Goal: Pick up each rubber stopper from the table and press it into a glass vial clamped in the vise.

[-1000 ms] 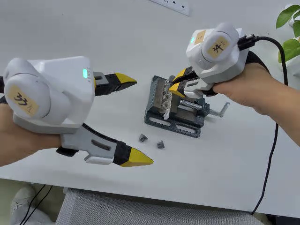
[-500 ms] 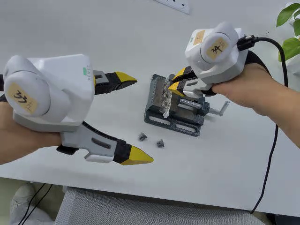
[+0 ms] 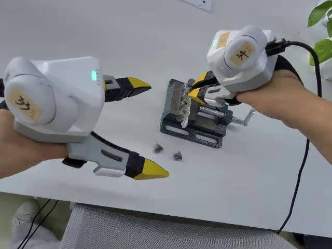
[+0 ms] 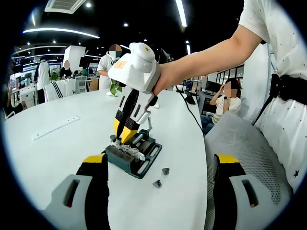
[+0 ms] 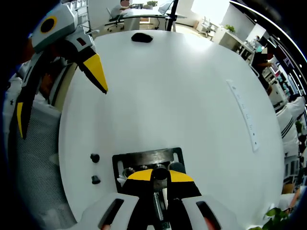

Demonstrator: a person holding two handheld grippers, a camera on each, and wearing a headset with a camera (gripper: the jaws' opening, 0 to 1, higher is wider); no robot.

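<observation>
Right claw (image 3: pixel 197 87) pinched on a small dark rubber stopper (image 5: pixel 159 171), just above clear glass vials (image 3: pixel 184 109) in the grey metal vise (image 3: pixel 194 136). Left claw (image 3: pixel 155 131) gaped wide, well apart from it; two loose dark stoppers (image 3: pixel 158 148) lay between them.

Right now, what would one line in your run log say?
left gripper: open, raised | right gripper: shut on stopper at vise | two loose stoppers on table

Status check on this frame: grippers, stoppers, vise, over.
Right hand-held gripper shut on stopper above vise. Left hand-held gripper open, apart from vise. Two loose stoppers on table. Nothing blocking.
</observation>
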